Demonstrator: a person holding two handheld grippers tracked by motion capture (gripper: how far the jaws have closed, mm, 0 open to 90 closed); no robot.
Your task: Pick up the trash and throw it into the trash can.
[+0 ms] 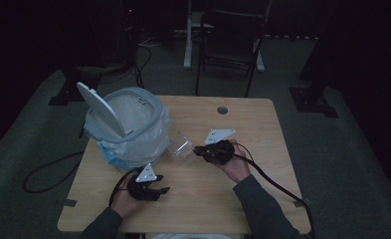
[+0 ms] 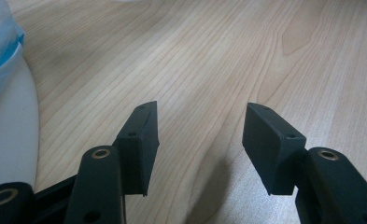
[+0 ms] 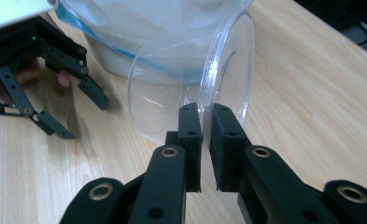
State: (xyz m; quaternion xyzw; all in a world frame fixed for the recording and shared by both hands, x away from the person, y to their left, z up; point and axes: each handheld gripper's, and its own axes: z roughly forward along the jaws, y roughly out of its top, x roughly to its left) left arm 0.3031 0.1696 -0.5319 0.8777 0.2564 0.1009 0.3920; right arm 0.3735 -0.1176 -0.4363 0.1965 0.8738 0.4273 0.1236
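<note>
Cup (image 3: 181, 88), clear plastic: pinched by its wall in right gripper (image 3: 203, 116), not yet in bin (image 1: 128, 124). Left gripper (image 2: 200, 140) parted, empty, over table (image 2: 218, 56).

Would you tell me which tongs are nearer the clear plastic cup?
Right: the right tongs pinch the clear plastic cup by its wall; the left tongs hover apart, nearer the person.

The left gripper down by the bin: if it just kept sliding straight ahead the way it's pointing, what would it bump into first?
Probably nothing soon. The left gripper points with open, empty jaws along the bare wooden table. The lined trash bin sits off to its side, out of that line. Depth is hard to judge, so the far table edge may come first.
</note>
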